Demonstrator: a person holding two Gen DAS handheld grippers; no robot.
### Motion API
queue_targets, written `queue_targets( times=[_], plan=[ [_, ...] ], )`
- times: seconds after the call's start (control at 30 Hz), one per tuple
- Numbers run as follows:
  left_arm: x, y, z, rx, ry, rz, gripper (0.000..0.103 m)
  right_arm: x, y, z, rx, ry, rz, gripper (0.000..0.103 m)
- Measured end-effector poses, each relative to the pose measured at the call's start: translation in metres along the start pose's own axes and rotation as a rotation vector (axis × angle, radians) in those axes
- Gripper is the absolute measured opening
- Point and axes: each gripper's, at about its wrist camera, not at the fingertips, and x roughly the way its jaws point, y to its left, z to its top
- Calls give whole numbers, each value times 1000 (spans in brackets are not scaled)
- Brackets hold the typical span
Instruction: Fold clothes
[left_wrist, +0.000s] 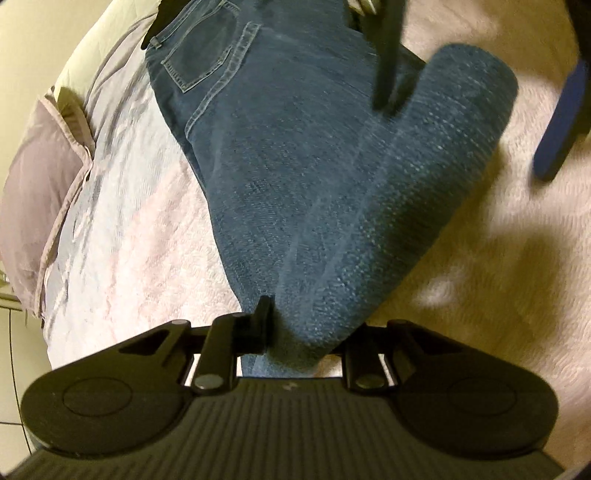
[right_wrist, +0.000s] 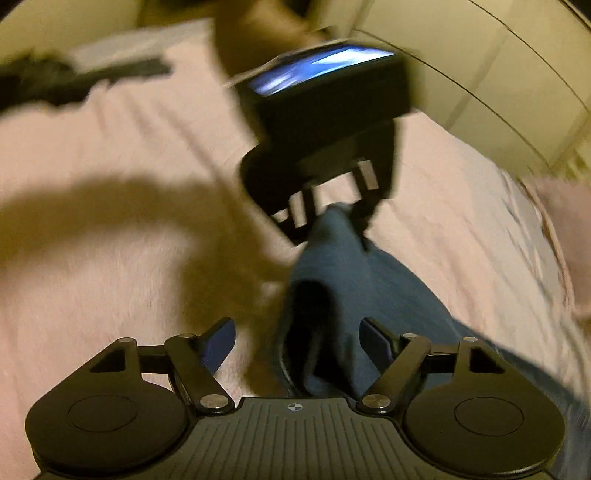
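A pair of dark blue jeans (left_wrist: 295, 155) lies on the pink bedspread (left_wrist: 140, 258), back pocket at the far left. My left gripper (left_wrist: 291, 325) is shut on the jeans' leg end and lifts it off the bed; it also shows in the right wrist view (right_wrist: 332, 206), blurred, with denim hanging from it. My right gripper (right_wrist: 299, 339) is open, its blue pads either side of a raised fold of the jeans (right_wrist: 332, 302) without touching. One blue right finger (left_wrist: 561, 122) shows at the right edge of the left wrist view.
A grey-pink pillow (left_wrist: 40, 184) lies at the left side of the bed. Dark clothing (right_wrist: 55, 81) lies at the far left of the bed in the right wrist view. A pale wall or wardrobe (right_wrist: 480, 74) stands beyond the bed.
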Motion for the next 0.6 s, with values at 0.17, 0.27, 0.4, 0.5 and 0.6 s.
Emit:
queue_targets(
  times=[0.17,0.27,0.4,0.5,0.6],
  plan=[
    [-17,1,2,-25,0,18,14,26,0,-14,-103,38,-116,48],
    [-27,5,7,-42,-2,43,13,14,-27,-16,15,27,-72,18],
    [-62,4,11,-88,-18,84,11,-24,-43,0,74,5,-39,13],
    [-104,-6,9,-123,-17,101,11,-60,-35,18,73,-22,-18,12],
    [-153,-33,3,-169,26,62,11,-99,-10,39,72,-48,61,12]
  ],
)
